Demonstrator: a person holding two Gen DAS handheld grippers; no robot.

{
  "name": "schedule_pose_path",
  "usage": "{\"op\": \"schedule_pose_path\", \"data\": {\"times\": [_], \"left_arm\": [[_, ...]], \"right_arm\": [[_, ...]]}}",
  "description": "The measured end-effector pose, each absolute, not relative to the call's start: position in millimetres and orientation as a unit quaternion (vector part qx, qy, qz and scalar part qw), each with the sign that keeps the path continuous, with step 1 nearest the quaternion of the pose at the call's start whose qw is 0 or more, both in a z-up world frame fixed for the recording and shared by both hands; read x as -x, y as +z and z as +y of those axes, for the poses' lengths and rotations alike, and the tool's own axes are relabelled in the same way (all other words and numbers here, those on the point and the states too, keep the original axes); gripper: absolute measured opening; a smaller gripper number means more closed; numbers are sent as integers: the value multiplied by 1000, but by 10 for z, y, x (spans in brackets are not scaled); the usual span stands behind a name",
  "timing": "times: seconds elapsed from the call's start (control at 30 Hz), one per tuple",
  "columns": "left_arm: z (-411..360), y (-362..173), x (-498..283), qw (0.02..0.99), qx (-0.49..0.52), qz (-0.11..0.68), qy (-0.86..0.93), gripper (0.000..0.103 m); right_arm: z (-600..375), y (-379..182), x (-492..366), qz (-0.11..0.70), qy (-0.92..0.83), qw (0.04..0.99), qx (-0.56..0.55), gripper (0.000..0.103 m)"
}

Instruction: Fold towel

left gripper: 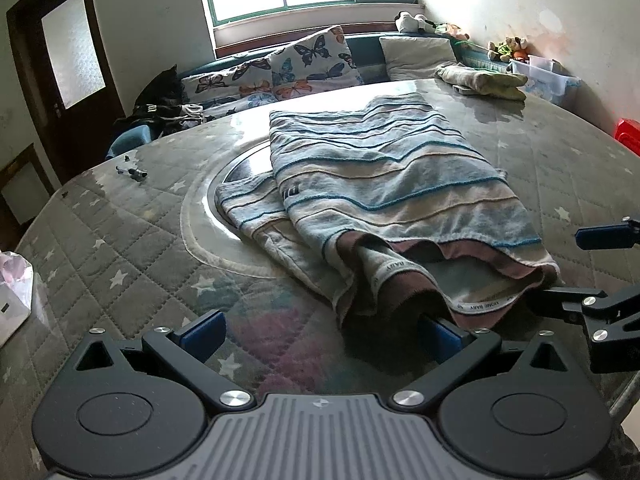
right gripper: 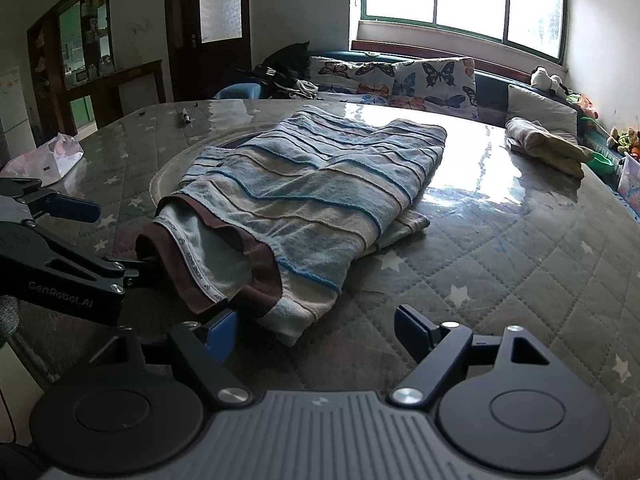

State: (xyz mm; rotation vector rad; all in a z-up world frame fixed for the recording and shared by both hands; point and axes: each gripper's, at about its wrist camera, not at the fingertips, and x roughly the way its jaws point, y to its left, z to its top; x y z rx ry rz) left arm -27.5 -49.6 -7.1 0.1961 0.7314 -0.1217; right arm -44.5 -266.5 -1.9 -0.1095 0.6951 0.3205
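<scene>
A striped blue and beige towel (left gripper: 384,184) (right gripper: 316,172) with a brown border lies folded over on the round quilted table (left gripper: 120,248) (right gripper: 520,248). Its open brown edge faces me. My left gripper (left gripper: 324,336) is open wide at the table's near edge; its right finger (left gripper: 444,334) sits under the towel's near hem, while the left finger rests on bare cloth. From the right wrist view the left gripper (right gripper: 108,240) reaches in from the left. My right gripper (right gripper: 318,336) (left gripper: 580,266) is open too, and its left finger (right gripper: 220,336) touches the towel's near corner.
A second folded cloth (left gripper: 480,78) (right gripper: 548,144) lies at the table's far right. A glass turntable (left gripper: 240,168) sits under the towel. A small dark object (left gripper: 132,172) and a white bag (right gripper: 48,160) are at the left. A cushioned bench (left gripper: 304,64) runs behind.
</scene>
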Motion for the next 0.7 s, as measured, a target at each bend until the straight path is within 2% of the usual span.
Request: {"op": "schedule_pose_path", "data": {"times": [0.4, 0.7], "left_arm": [[-275, 223, 147, 943, -68, 321, -61, 103], [-123, 421, 74, 946, -63, 290, -131, 103]], "right_arm": [[-2764, 150, 307, 320, 167, 932, 31, 78], [-3106, 298, 33, 320, 166, 932, -37, 78]]}}
